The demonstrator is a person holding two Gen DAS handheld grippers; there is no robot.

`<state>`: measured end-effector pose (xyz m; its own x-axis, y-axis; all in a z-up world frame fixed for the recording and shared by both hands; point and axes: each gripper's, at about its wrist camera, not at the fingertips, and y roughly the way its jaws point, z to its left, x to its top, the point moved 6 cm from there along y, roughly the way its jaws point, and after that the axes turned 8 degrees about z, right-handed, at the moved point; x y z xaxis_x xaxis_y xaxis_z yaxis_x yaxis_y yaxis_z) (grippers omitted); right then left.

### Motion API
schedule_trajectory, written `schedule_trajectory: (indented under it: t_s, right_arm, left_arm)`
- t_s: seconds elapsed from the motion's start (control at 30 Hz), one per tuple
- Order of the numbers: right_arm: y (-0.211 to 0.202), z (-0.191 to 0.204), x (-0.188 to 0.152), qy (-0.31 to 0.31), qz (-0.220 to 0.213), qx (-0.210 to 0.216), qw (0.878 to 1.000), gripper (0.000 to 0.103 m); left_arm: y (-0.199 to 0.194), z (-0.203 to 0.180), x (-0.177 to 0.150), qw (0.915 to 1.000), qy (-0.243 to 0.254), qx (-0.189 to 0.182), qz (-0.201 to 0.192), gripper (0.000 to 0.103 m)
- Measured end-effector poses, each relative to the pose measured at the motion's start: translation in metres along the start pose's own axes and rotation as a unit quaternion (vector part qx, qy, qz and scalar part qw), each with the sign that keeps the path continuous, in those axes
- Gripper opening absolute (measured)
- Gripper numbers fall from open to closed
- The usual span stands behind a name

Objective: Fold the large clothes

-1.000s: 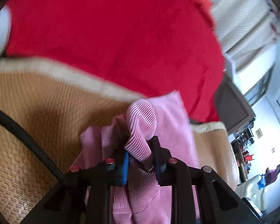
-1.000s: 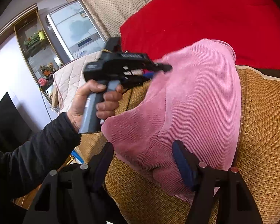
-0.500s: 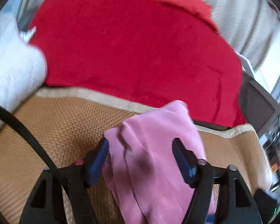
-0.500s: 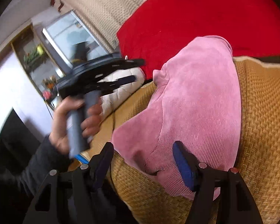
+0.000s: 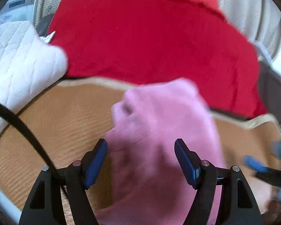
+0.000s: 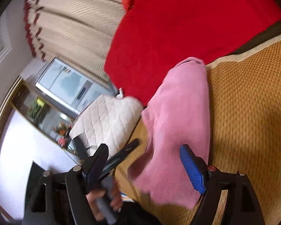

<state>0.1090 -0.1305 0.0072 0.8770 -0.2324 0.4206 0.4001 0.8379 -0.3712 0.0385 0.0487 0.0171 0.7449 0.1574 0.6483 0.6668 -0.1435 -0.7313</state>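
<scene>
A pink corduroy garment point(image 5: 164, 131) lies folded in a bundle on the woven tan mat point(image 5: 61, 116). My left gripper point(image 5: 140, 161) is open and empty, hovering just in front of the garment's near end. In the right wrist view the garment point(image 6: 179, 123) runs from the red cushion toward me. My right gripper point(image 6: 144, 165) is open and empty over its near end. The left gripper point(image 6: 119, 157) shows there at lower left, held in a hand. The right gripper's blue tips point(image 5: 256, 166) show blurred at the right edge of the left wrist view.
A big red cushion point(image 5: 149, 37) stands behind the mat, also seen in the right wrist view point(image 6: 178, 28). A white quilted pillow point(image 5: 18, 60) lies at the left. A black cable point(image 5: 18, 123) crosses the left side. Beige curtains point(image 6: 75, 24) and a cabinet point(image 6: 46, 116) stand beyond.
My left gripper let go of the pink garment, opened wide and drew back and down toward the mat's near edge. The garment dropped flat onto the mat. Both views swung.
</scene>
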Motion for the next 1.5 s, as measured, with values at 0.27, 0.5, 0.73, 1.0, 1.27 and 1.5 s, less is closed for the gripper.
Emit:
schedule_trajectory:
  t_s: [0.27,0.5,0.73,1.0,1.27,1.5]
  right_arm:
    - [0.058,-0.080,0.058,0.109,0.055,-0.028,0.992,0.082]
    - [0.103,-0.087,0.069,0.074,0.116,-0.104,0.985,0.049]
    - [0.107,-0.094,0.063,0.047,0.109,-0.162,0.980,0.048]
    - [0.060,-0.076,0.006,0.099,0.087,-0.093,0.987,0.073]
    - [0.052,-0.078,-0.050,0.131,0.105,-0.078,0.983,0.074]
    - [0.070,-0.074,-0.058,0.058,0.123,-0.160,0.978,0.050]
  left_arm:
    - [0.062,-0.016,-0.036,0.9977,0.054,0.001,0.040,0.083]
    - [0.063,0.002,-0.038,0.9978,0.039,-0.013,0.052,0.083]
    - [0.075,0.011,-0.037,0.9977,0.029,-0.015,0.059,0.084]
    - [0.081,0.023,-0.036,0.9973,0.005,-0.030,0.066,0.084]
    - [0.078,0.022,-0.037,0.9975,-0.004,-0.028,0.065,0.084]
    - [0.080,0.017,-0.043,0.9979,0.009,-0.002,0.065,0.084]
